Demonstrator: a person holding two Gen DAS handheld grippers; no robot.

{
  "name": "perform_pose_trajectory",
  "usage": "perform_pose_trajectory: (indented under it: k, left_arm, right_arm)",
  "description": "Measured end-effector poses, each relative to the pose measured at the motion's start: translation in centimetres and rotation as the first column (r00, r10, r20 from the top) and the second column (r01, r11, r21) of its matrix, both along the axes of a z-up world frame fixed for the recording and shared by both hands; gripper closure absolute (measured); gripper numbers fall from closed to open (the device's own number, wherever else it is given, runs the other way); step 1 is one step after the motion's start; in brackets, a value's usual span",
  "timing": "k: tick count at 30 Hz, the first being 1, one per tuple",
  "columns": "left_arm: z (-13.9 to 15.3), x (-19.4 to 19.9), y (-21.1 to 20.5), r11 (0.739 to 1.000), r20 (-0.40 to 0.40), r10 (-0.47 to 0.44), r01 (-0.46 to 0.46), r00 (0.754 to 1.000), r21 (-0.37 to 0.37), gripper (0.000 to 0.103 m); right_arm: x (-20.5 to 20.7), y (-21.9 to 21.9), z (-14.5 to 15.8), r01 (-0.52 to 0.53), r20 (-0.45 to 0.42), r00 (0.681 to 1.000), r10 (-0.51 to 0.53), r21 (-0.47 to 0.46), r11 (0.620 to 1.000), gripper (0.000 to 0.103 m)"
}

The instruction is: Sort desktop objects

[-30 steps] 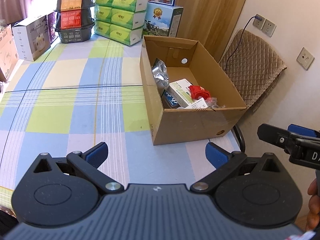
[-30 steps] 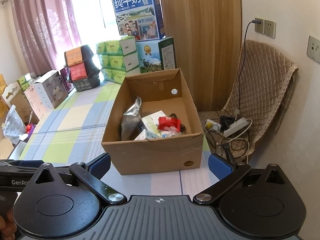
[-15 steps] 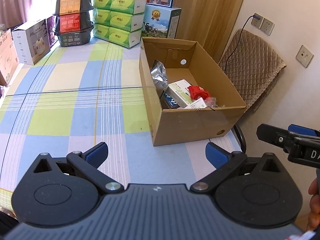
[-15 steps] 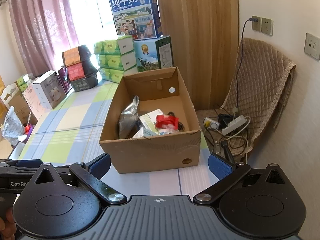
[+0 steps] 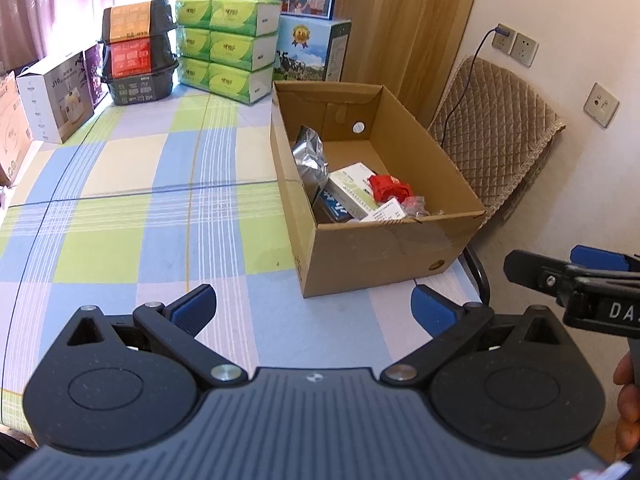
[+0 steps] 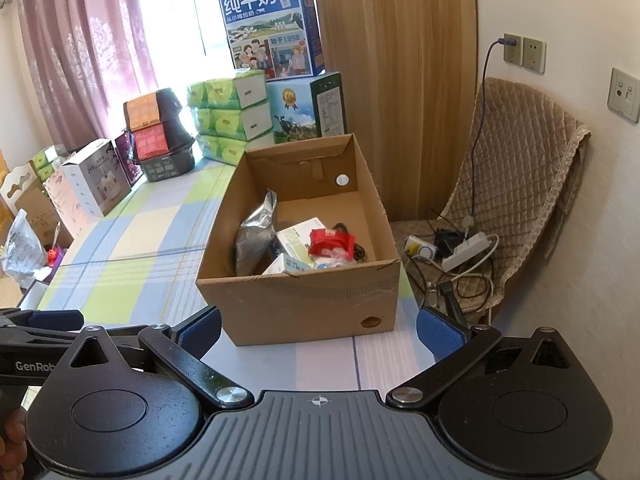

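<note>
Spreading wide and bare, the checked tablecloth [image 5: 132, 208] leaves open room left of the cardboard box [image 5: 384, 256], which sits at the table's right edge, its long axis running away from the cameras. Corrugated brown walls hold a crinkled silver foil bag [image 6: 256, 236] standing upright, a flat white-green carton [image 6: 298, 238] and a small red packet [image 6: 330, 242]. Both the left gripper [image 5: 314, 308] and right gripper [image 6: 318, 332] hover before the box, fingers released and empty.
</note>
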State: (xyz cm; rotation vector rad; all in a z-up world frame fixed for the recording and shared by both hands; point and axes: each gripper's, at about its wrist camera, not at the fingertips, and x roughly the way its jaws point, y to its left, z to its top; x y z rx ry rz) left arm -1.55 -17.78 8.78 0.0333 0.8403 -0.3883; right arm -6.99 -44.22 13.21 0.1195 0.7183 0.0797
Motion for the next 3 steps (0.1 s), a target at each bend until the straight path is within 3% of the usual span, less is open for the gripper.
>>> perform_pose_trajectory:
  k: [3]
  left_arm:
    - [0.21,0.06,0.01,1.0,0.014,0.005,-0.005,1.0,0.01,0.001]
  right_arm:
    - [-0.08,-0.03,-0.15,0.002,0.002,1.0,-0.002,-0.003,1.0,0.002]
